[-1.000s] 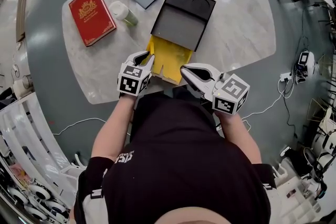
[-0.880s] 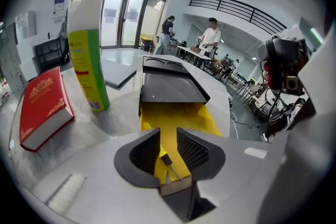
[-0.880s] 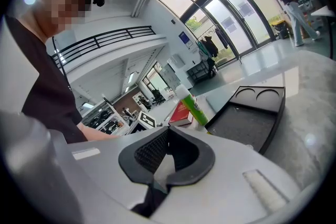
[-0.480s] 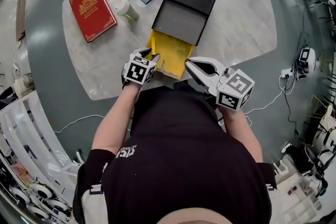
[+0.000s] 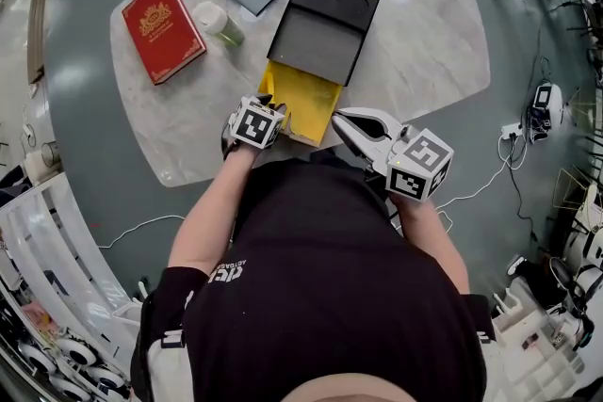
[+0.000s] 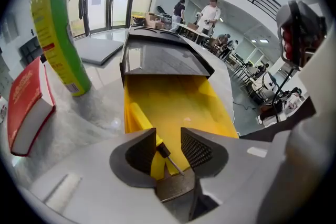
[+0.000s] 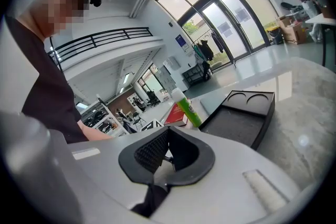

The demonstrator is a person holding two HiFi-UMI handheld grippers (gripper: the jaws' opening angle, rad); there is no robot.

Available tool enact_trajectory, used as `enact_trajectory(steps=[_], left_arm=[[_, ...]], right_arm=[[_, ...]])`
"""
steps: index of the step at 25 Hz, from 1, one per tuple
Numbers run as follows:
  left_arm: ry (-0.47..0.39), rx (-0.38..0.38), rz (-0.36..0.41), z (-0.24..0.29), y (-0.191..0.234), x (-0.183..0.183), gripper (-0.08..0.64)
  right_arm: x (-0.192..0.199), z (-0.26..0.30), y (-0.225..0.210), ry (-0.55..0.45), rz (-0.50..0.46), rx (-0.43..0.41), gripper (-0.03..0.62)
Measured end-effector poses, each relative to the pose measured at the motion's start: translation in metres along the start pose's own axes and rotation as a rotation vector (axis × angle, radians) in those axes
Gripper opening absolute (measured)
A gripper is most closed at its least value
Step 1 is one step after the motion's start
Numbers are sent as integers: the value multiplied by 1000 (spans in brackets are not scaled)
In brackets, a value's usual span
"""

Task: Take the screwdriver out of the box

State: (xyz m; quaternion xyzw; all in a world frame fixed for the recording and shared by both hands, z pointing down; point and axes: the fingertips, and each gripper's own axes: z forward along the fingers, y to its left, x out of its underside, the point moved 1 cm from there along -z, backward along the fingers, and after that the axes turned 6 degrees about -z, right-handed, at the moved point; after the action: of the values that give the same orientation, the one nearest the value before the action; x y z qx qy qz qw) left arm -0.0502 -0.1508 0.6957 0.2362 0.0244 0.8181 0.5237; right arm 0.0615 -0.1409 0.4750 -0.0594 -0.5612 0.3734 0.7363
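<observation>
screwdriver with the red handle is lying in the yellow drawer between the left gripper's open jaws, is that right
Not quite: the handle is yellow, not red. The left gripper view shows the screwdriver with its yellow handle lying in the yellow drawer, between the open jaws of the left gripper.

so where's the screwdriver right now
In the left gripper view the screwdriver lies along the left side of the yellow drawer, its tip end between the open jaws of the left gripper, not pinched.
</observation>
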Motion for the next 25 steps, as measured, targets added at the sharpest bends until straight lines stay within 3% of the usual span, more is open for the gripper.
enact_trajectory(steps=[5,9,15,20,25], left_arm=[[16,-23,15,4,1,1,147],[-39,-82,24,0,12,-12,149],[8,-48,-7,13,0,-5,182],[-40,-89,-31,1,6,-13,204],[-17,-96,-26,1,9,-7,202]], right_arm=[[-2,-1,3,0,-10,-2,15],[3,1,2,-8,0,1,15],[6,-1,3,-1,7,3,15],[9,-6,2,-2,11,7,15],[11,-1,3,-8,14,-4,15]])
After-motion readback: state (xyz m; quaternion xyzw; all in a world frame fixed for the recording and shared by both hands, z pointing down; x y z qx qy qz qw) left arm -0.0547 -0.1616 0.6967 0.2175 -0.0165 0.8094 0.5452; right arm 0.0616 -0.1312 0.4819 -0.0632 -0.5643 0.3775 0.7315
